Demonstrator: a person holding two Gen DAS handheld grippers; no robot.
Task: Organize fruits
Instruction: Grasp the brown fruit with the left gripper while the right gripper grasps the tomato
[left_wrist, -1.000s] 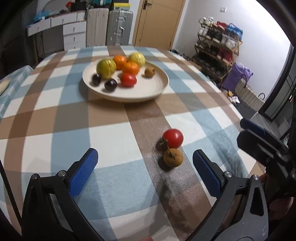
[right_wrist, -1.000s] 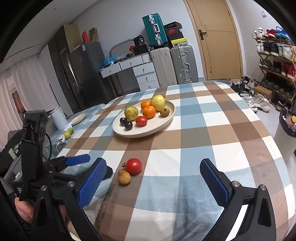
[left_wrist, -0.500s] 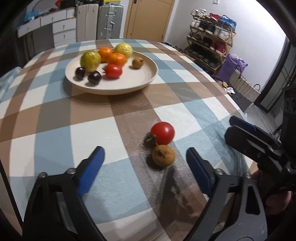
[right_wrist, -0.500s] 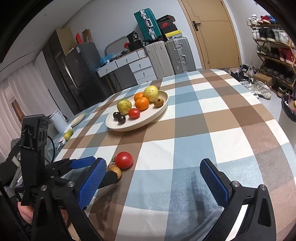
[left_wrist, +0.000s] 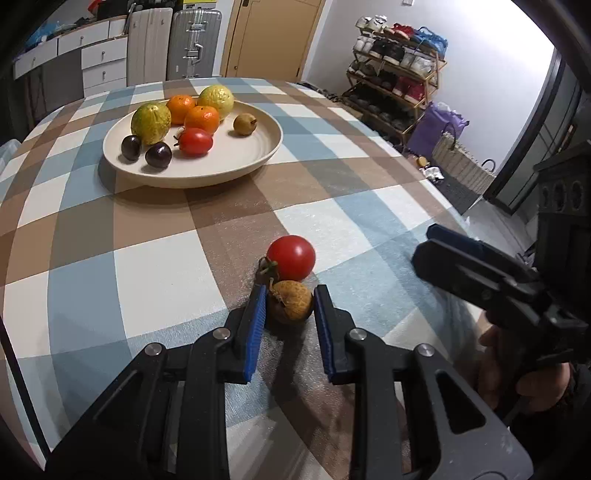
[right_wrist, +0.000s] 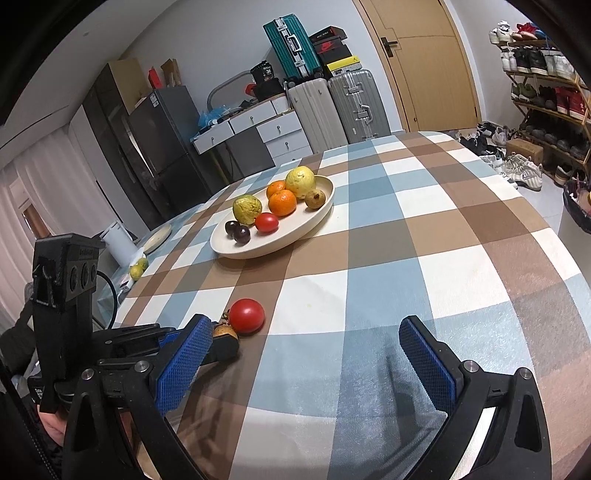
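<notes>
On the checked tabletop (left_wrist: 155, 236), we are clenching the left tool (left_wrist: 289, 301) on the brown fruit (left_wrist: 291, 305); lifting may nudge the touching tomato (left_wrist: 291, 257) rolling toward the near edge, while the right tool (right_wrist: 306, 350) is hanging released.

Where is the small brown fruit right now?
Left wrist view, low centre: the brown fruit sits on the tablecloth between the left gripper fingers, touching the red tomato just behind it.
</notes>
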